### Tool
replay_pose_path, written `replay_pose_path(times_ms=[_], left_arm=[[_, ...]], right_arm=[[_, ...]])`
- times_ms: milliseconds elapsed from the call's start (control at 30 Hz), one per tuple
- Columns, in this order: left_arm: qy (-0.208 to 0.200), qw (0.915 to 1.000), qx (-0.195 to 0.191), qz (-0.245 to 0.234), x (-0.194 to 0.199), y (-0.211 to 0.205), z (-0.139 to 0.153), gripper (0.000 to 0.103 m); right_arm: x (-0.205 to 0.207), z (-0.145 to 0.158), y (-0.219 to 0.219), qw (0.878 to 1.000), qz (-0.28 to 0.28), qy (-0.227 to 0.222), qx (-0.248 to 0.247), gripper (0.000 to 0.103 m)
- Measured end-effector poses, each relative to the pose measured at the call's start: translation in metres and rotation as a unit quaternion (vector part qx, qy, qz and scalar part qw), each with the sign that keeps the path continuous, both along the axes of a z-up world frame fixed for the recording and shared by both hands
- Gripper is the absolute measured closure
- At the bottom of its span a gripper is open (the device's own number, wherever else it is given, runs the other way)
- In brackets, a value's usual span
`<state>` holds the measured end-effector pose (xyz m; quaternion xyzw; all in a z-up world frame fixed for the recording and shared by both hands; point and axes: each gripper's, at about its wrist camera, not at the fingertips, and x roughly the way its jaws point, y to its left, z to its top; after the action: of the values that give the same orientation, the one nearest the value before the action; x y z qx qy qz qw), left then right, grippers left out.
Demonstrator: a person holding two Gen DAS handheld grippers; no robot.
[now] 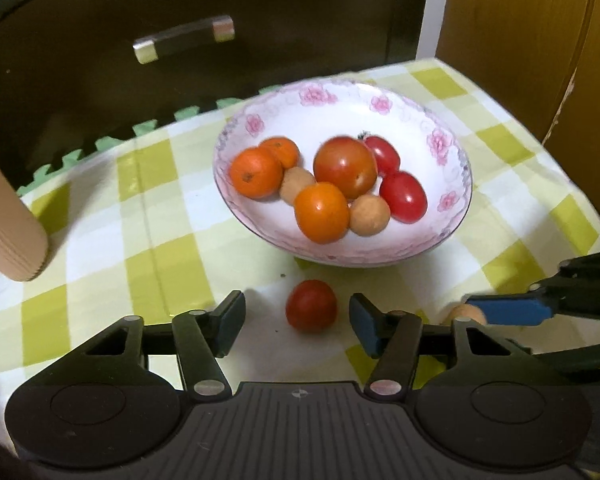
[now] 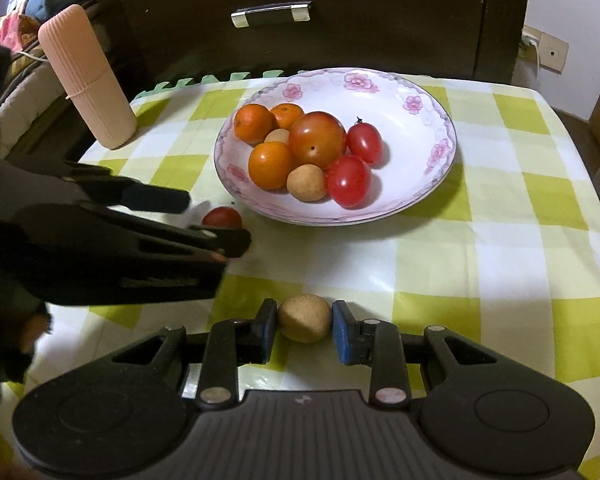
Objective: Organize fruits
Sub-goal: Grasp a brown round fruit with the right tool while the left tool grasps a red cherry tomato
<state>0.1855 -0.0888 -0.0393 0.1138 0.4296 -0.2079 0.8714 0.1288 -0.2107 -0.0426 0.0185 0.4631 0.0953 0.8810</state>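
Two loose fruits left on the cloth, rest already in the bowl (image 2: 428, 184).

Small red tomato (image 1: 311, 306) sits between the left gripper (image 1: 296, 326) fingers, gaps both sides, jaws wide, nothing held. Tan round fruit (image 2: 305, 318) sits between the right gripper (image 2: 304, 330) fingers, pads close on each side; contact on the left pad unclear, a slit on the right, so not clamped yet.

Step looks like pre-grasp on both. Next move likely: close gently, lift, carry forward to the bowl just ahead.

Tomato is smooth, glossy, rolls easily. Tan fruit is matte, rough-skinned, slightly oval. Bowl is glazed ceramic, pink flower rim, holding oranges, tomatoes and tan fruits. Checked tablecloth (image 2: 500, 240) is glossy plastic-looking. Ribbed pink cylinder (image 2: 86, 80) far left of the tools.
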Motion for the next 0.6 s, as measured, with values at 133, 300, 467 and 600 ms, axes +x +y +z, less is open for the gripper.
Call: replay_pose_path(times_ms=[133, 300, 467, 600], left_arm=[[-0.002, 1.0, -0.008, -0.002, -0.001, -0.002, 0.0, 0.061], [-0.001, 1.0, -0.007, 0.002, -0.006, 0.0, 0.001, 0.069], [0.005, 1.0, -0.005, 0.004, -0.019, 0.007, 0.007, 0.069], [0.013, 0.9999, -0.008, 0.006, -0.04, 0.018, 0.015, 0.069]], right_arm=[[0.0, 0.0, -0.003, 1.0, -0.004, 0.001, 0.002, 0.074], [0.0, 0.0, -0.002, 1.0, -0.005, 0.0, -0.002, 0.074], [-0.003, 0.004, 0.0, 1.0, -0.004, 0.0, -0.008, 0.074], [-0.015, 0.008, 0.004, 1.0, 0.002, 0.001, -0.013, 0.074]])
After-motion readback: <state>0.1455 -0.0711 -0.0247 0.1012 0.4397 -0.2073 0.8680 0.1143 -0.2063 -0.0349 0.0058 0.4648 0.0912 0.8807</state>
